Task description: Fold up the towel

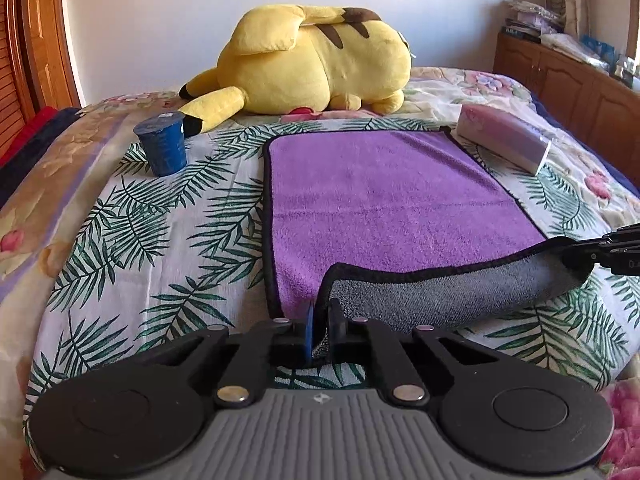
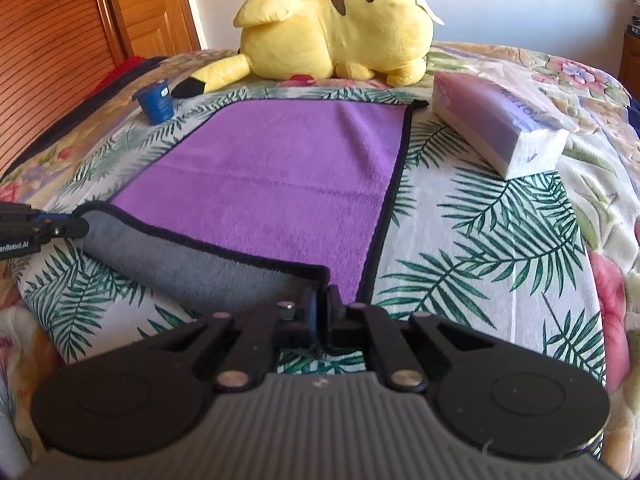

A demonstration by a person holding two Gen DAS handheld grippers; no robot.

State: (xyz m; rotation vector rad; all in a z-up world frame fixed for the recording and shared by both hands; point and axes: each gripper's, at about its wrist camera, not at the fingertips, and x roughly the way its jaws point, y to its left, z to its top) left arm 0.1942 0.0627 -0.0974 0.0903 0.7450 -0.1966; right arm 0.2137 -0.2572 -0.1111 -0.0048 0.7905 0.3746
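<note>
A purple towel (image 1: 384,200) with a black hem and grey underside lies flat on the bed; it also shows in the right wrist view (image 2: 280,176). Its near edge is lifted and curled over, showing the grey side (image 1: 440,292). My left gripper (image 1: 322,316) is shut on the near left corner. My right gripper (image 2: 322,300) is shut on the near right corner. Each gripper also shows at the edge of the other view, the right gripper (image 1: 592,254) and the left gripper (image 2: 60,228), both pinching the hem.
A blue cup (image 1: 162,148) stands left of the towel. A tissue pack (image 2: 500,124) lies to its right. A yellow plush toy (image 1: 316,64) lies behind it. A leaf-print sheet (image 1: 160,240) covers the bed. A wooden cabinet (image 1: 572,84) stands at the right.
</note>
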